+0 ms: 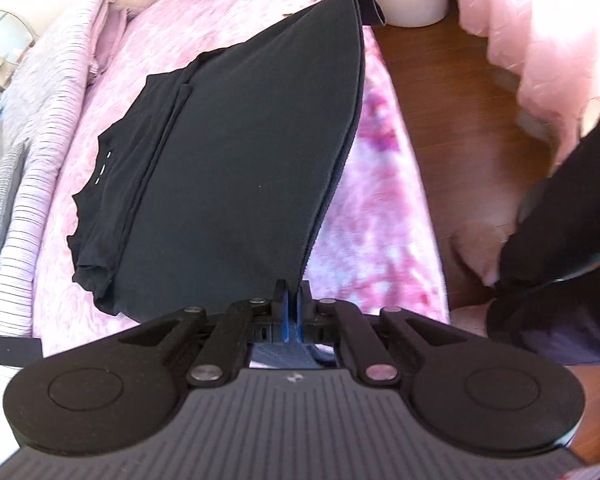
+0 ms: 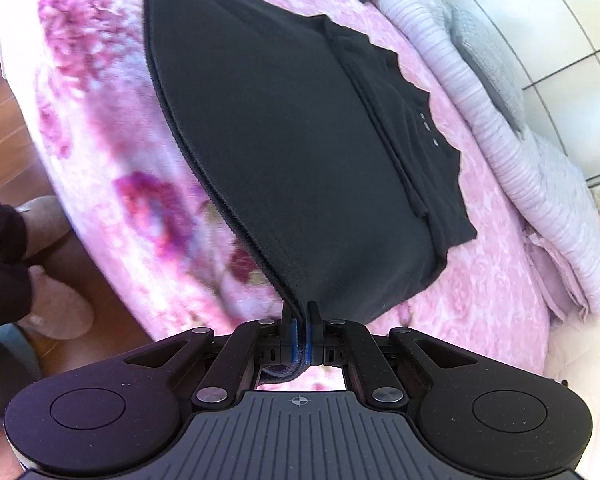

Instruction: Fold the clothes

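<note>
Mid-fold: left tongs (image 1: pixel 291 300) and right tongs (image 2: pixel 301 314) each pinch the garment's (image 1: pixel 240 152) raised edge; laying it over remains.

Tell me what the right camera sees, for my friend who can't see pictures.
The right gripper is shut on the edge of a black garment, holding that edge up while the rest lies on a pink flowery blanket. A striped quilt is bunched at the far side.

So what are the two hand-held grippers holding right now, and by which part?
Both pinch one black garment by its stretched edge: the left hand-held gripper at one corner, the right hand-held gripper at the other.
</note>
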Tool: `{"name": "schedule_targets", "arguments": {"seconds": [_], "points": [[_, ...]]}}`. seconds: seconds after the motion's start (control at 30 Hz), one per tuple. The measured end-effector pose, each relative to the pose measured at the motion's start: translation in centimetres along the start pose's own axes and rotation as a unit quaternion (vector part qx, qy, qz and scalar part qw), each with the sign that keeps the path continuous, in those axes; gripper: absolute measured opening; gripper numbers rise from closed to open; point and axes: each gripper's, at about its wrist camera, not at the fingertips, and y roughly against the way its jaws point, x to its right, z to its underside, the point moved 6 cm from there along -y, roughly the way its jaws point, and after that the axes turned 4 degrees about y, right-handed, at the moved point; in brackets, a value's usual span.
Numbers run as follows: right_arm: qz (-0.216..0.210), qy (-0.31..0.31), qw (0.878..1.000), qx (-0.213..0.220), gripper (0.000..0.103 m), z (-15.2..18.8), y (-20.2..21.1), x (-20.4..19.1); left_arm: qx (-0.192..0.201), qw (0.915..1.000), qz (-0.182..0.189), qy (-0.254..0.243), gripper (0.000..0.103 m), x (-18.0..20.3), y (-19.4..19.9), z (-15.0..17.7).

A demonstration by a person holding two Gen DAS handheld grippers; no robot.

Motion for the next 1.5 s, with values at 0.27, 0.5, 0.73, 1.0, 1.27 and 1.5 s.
{"name": "schedule_targets", "arguments": {"seconds": [0.27, 0.5, 0.73, 1.0, 1.27, 1.5], "points": [[-0.075, 0.023, 0.997, -0.005, 0.003, 1.4, 6.0, -2.5, -0.025, 0.9973, 0.064, 0.028, 0.001, 2.3, 4.6, -0.2], [-0.024, 0.056, 0.998, 0.018, 0.003, -1.6, 5.7, 8.4, 0.0, 0.9959, -0.019, 0.089, 0.002, -10.3, 4.7, -2.7], [-0.014, 0.107, 0.994, 0.012, 0.003, -5.6, -2.4, 22.3, 0.014, 0.9907, -0.058, 0.122, 0.002, -26.6, -0.9, -3.3], [-0.069, 0.094, 0.993, -0.017, 0.003, -8.7, -15.1, 32.2, -0.017, 0.9809, 0.0, 0.194, 0.002, -38.4, -12.7, -0.4], [-0.111, 0.087, 0.99, -0.016, 0.003, -10.3, -22.9, 37.0, -0.051, 0.9666, 0.01, 0.251, 0.002, -42.4, -18.9, 1.7], [-0.166, 0.073, 0.983, -0.015, 0.003, -10.4, -30.1, 38.8, -0.091, 0.9511, 0.011, 0.295, 0.003, -44.2, -24.4, 2.7]]}}
